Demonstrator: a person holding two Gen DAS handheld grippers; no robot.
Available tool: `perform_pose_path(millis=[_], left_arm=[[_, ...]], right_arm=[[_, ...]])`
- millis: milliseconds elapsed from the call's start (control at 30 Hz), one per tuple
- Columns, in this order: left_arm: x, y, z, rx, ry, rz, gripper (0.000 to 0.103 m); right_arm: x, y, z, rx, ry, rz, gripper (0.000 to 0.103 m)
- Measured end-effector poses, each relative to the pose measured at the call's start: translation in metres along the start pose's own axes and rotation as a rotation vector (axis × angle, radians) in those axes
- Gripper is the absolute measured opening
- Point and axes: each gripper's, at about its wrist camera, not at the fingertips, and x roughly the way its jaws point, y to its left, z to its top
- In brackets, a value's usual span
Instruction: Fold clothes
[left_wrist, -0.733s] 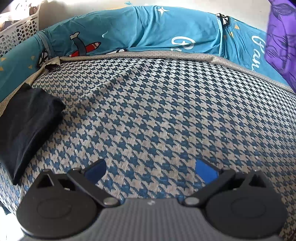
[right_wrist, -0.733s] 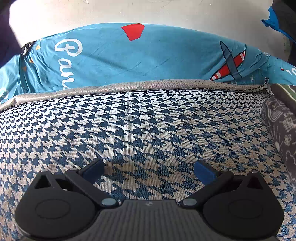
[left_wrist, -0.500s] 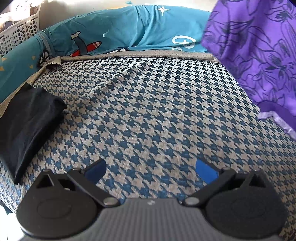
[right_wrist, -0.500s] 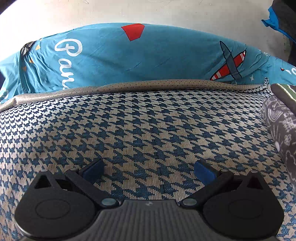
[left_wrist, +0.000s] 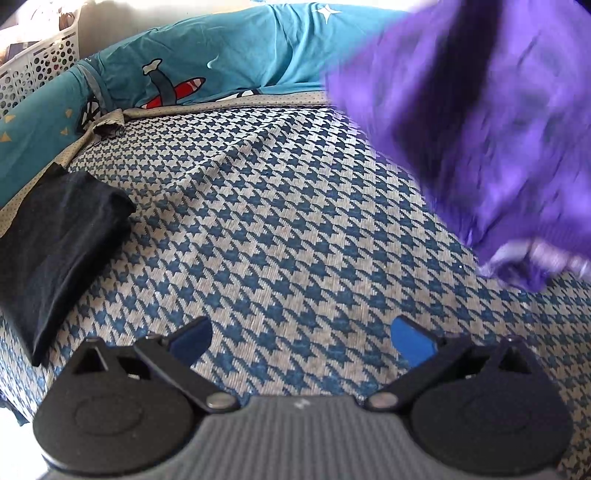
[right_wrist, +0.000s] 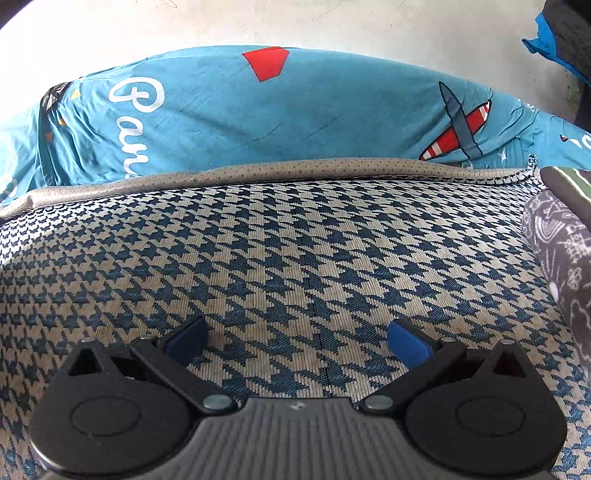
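A purple patterned garment (left_wrist: 476, 122), blurred by motion, fills the upper right of the left wrist view, its lower edge touching the houndstooth bed cover (left_wrist: 280, 229). My left gripper (left_wrist: 301, 341) is open just above the cover, well short of the garment, nothing between its blue pads. A folded black garment (left_wrist: 55, 243) lies at the left edge. My right gripper (right_wrist: 297, 341) is also open and empty, low over the houndstooth cover (right_wrist: 280, 258). The purple garment does not show in the right wrist view.
A teal sheet with aeroplane prints (right_wrist: 258, 118) is bunched along the back against a white wall. A white perforated basket (left_wrist: 33, 62) stands at the far left. A grey patterned cloth pile (right_wrist: 561, 251) with a striped piece lies at the right edge.
The purple garment has swept in from the upper right and dropped toward the cover, now filling much more of the left wrist view. Both grippers have stayed put and open.
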Motion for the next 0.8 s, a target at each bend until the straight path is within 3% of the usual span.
perform_pose_path(millis=[800], left_arm=[[0.002, -0.050, -0.005, 0.129, 0.028, -0.025, 0.103]], right_arm=[[0.000, -0.001, 0.000, -0.001, -0.001, 0.000, 0.103]])
